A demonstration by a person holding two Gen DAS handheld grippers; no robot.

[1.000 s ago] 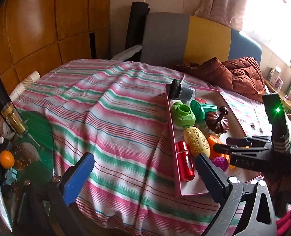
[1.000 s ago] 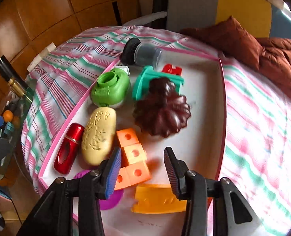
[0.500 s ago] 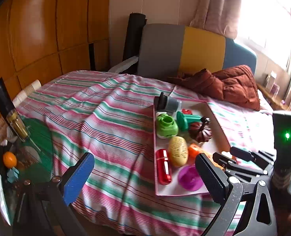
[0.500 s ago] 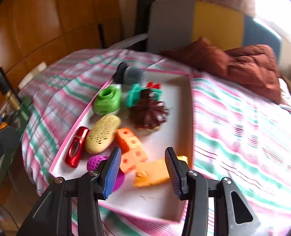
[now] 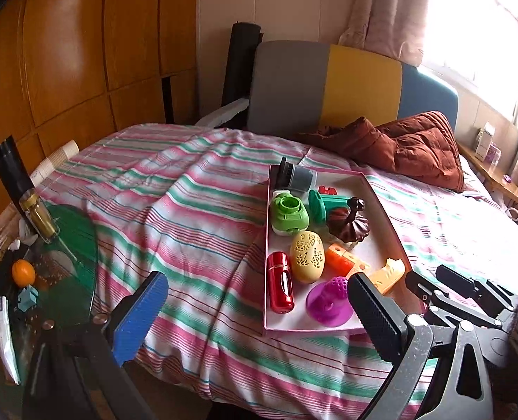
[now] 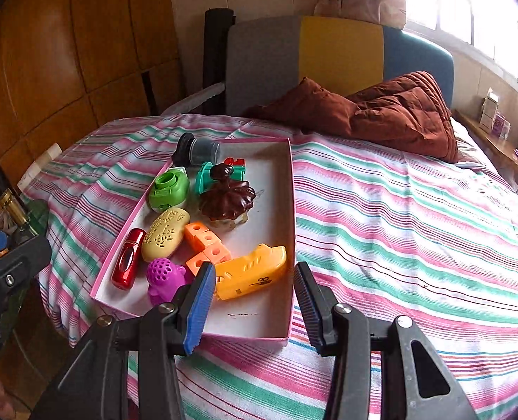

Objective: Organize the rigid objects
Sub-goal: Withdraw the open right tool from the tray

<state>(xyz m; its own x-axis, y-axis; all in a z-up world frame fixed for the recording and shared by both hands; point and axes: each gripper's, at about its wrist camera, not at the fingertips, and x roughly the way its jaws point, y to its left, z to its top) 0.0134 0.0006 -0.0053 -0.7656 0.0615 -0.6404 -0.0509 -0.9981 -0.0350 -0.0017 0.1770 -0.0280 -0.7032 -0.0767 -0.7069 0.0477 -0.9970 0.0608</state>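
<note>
both the left gripper [image 5: 259,311] and right gripper [image 6: 253,297] hang empty, jaws apart. the pink tray [image 6: 287,334] overhangs the bed's near edge; a nudge there could tip its toys out

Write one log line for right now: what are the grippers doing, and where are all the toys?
left gripper: open, empty | right gripper: open, empty | toys: in pink tray on striped bed | nothing held

A big bed [image 6: 399,210] has a cover with pink, green and white stripes. A brown blanket [image 6: 381,115] lies at its far edge. Behind it stands a grey, yellow and blue headboard [image 6: 329,56]. The wall [image 5: 66,52] is wood. Bright light comes through the window [image 6: 469,0].
</note>
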